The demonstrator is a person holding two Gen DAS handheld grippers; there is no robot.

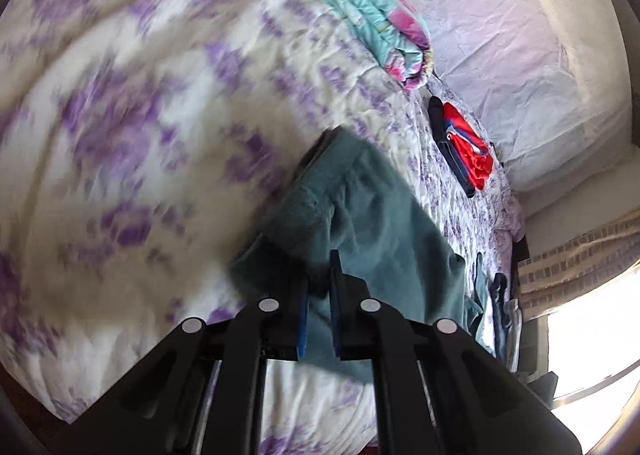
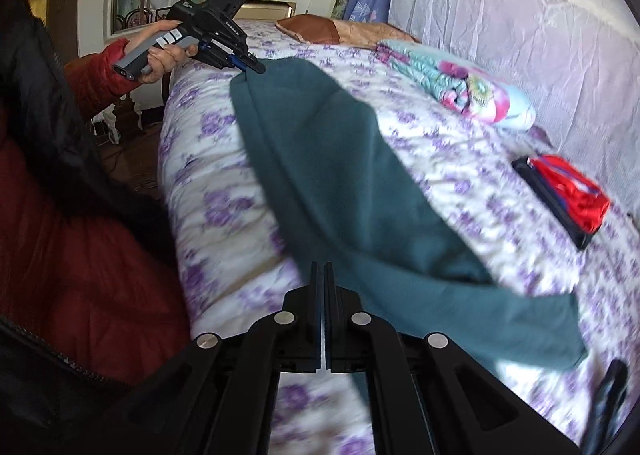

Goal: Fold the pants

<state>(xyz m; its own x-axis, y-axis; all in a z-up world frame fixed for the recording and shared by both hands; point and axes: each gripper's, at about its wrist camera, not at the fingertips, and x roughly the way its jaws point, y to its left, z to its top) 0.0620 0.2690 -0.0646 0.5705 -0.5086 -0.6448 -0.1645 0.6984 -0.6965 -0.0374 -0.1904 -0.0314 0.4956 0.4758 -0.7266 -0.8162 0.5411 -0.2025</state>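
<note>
I am pinching the near hem of the teal pants (image 2: 360, 183) in my right hand-held gripper (image 2: 322, 275), its jaws pressed together with the fabric running off from their tips, because an edge clamped this tightly should not be sliding free while I am carrying it across. The pants are lying on the bed (image 2: 208, 175), stretched along its near edge over the purple-flowered cover, and they are draping in a long band between my two grips, which is, I judge, why the cloth is hanging taut along one edge and sagging toward the mattress on the other. Farther along, my left hand (image 2: 160, 55) is holding the left hand-held gripper (image 2: 256, 67) at the opposite end of the pants, and from its own camera the left hand-held gripper's blue-padded jaws are nearly together with a fold of the teal cloth caught between them. I am keeping both ends gripped so that I can be bringing one end over onto the other; the fold itself is looking not yet made. Beyond the pants, a rolled turquoise-and-pink quilt (image 2: 472, 91) and a red-and-dark folded garment (image 2: 568, 195) are lying well apart from my work, near the pale covered backrest (image 2: 520, 15), leaving the middle of the bed free for laying the pants down.
</note>
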